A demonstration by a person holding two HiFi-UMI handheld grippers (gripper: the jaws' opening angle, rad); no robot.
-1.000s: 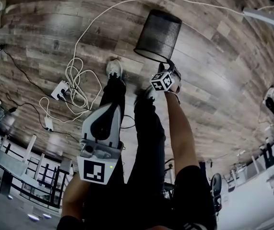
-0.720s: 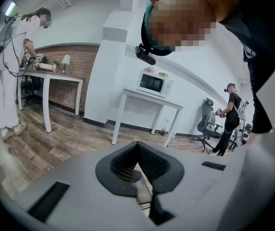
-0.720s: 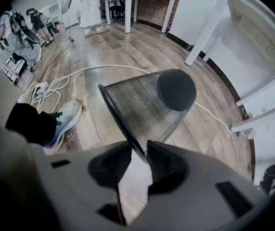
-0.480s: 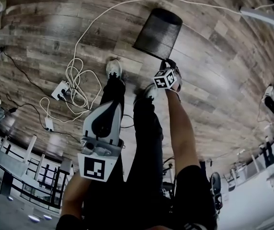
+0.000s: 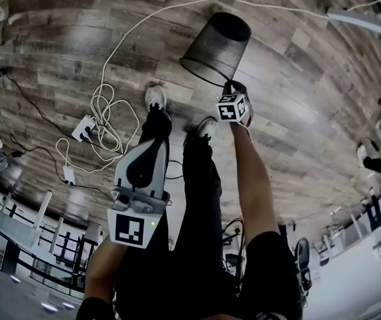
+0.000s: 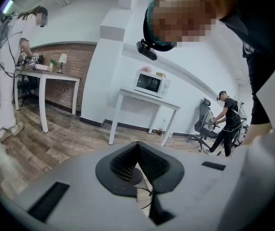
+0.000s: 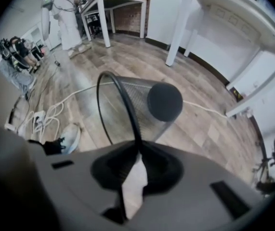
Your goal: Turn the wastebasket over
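From the head view, the right claw [image 5: 229, 85] points steeply down at the wooden floor [image 5: 297, 119]. It is clamped on the near edge of the wastebasket [image 5: 218, 45], a black mesh one. The wastebasket is tilted, with its wide rim at the claw and its narrower dark base farther out beyond it. Whether any part of it touches the floor cannot be told here. The left claw [image 5: 154, 145] is held apart from the wastebasket, on the other side of the person's legs from the right claw. Two shoes [image 5: 155, 97] lie between the two claws, and a loose white cable [image 5: 110, 115] with a power strip [image 5: 83, 127] lies out past the left claw's far side.

In the left gripper view, the left claw [image 6: 137, 146] has its jaws pressed together with nothing between them. Far beyond it a white table [image 6: 147, 97] carries a microwave [image 6: 149, 83]. One person [image 6: 5, 81] stands off to its left and another [image 6: 229, 121] bends by an office chair [image 6: 202, 124] to its right.

In the right gripper view, the right claw [image 7: 138, 150] has just been closing. Its jaws now stand narrow and pinch the thin black rim of the wastebasket [image 7: 142, 102], which loops away from the pads. The round base shows as a dark disc at the far end. The white cable [image 7: 45, 117] and one shoe [image 7: 70, 136] lie left of the claw.
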